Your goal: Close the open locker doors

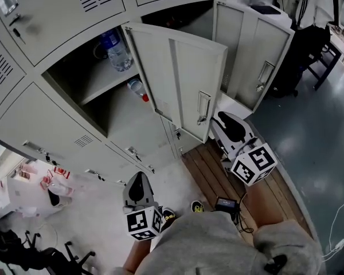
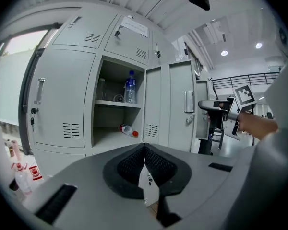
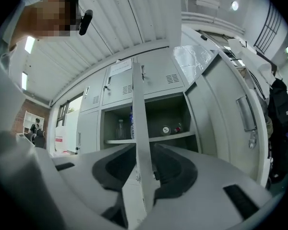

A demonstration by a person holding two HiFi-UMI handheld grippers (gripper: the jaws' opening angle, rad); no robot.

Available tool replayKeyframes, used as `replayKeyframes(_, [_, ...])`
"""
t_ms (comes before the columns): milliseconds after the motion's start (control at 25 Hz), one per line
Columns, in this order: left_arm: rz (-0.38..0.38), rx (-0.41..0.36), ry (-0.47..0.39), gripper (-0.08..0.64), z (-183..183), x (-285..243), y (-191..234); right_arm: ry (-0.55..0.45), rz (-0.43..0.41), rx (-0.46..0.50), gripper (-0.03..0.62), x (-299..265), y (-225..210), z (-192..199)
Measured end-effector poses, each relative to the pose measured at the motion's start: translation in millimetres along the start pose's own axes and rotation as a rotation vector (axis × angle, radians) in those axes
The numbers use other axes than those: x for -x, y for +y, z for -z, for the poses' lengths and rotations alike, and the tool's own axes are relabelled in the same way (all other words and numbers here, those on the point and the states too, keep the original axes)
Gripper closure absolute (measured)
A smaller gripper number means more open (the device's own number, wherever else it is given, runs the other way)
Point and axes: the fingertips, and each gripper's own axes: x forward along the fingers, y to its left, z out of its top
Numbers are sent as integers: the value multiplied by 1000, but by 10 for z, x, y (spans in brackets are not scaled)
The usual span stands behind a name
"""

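A grey locker door (image 1: 180, 79) stands swung out from an open compartment holding an upright water bottle (image 1: 116, 49) and a lying red-capped bottle (image 1: 137, 89). A second door (image 1: 261, 50) hangs open further right. My right gripper (image 1: 232, 128) is at the first door's free edge, below its handle (image 1: 203, 106). In the right gripper view the door's edge (image 3: 139, 119) runs between the jaws of the right gripper (image 3: 143, 150), which stand open and apart from it. My left gripper (image 1: 139, 189) is low and back from the lockers. It (image 2: 144, 147) is shut on nothing and faces the open compartment (image 2: 120, 114).
Shut lockers fill the wall to the left and above. A wooden floor strip (image 1: 218, 176) runs under the doors, with a small black device (image 1: 225, 204) on it. Dark bags and a chair (image 1: 304, 56) stand at the right. White bags and clutter (image 1: 40, 188) lie lower left.
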Motion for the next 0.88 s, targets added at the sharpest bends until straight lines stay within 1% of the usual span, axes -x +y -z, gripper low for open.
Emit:
replayKeyframes(200, [-38,2,9,552,65,19,-75,3,-103,-6,462,-65,40,18])
replayKeyframes(440, [-66,8,15,552,105,55,-114,19,-187,3,474,-104,163,24])
replayKeyframes(600, [-100,18,20,552,140,120,-58,16,-233,62,485,-160,353,48])
replayKeyframes(760, [-143,26,24,552,174,217,81,21,-281,60,483,-166,595,68])
replayKeyframes(880, [-182,39,25,552,201,305,190,30,-342,74,471,-196,841,98])
